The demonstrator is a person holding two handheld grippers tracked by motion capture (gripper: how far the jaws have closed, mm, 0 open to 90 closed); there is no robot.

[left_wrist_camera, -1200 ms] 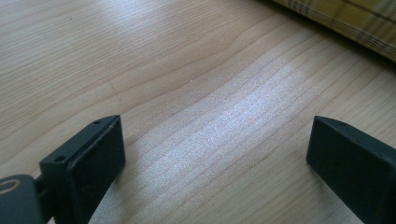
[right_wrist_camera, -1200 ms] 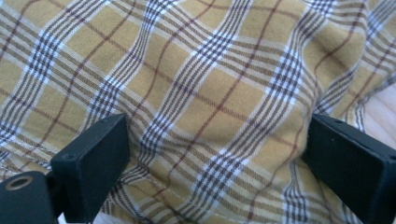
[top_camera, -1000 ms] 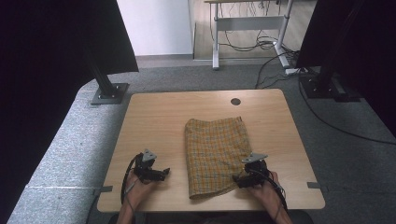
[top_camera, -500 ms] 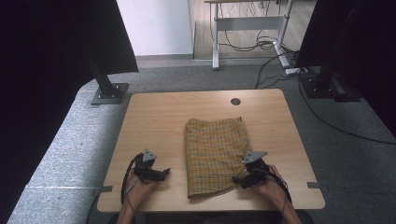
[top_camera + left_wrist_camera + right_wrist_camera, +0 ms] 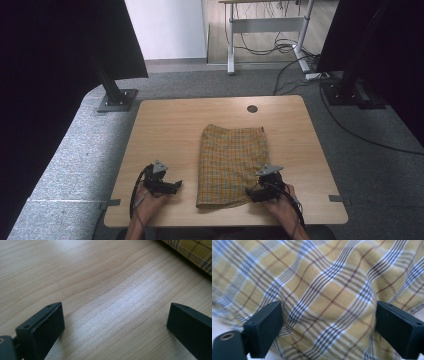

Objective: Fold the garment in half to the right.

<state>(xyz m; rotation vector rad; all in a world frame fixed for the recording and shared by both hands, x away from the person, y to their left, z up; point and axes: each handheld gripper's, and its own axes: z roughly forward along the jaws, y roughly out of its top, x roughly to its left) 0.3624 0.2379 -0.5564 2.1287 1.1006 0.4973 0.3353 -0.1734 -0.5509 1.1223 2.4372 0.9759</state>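
— We start with the table (image 5: 165, 130): wide, bare wood, with the plaid cloth (image 5: 231, 162) lying flat near its middle, folded into a long rectangle that reaches toward our edge. Where do we take hold?

— At the near right corner of the cloth. Our right claw (image 5: 251, 194) is already there, its jaws spread wide with plaid on both sides and a raised fold of fabric between them. Nothing is pinched yet; the jaws have just eased inward a little.

— So we push in before we close?

— Yes. We judge the hem should sit well between the pads, so that we catch every layer and not only the top one. We close firmly, then lift slowly, or the corner may slip out.

— And the left claw (image 5: 176, 185)?

— It rests on bare wood just beside the cloth's left edge, jaws wide apart and empty. We would bring it to the near left corner, so both corners rise together and the fold stays square.

— Anything small to watch?

— The stitched hem (image 5: 312, 346): we grip behind it.
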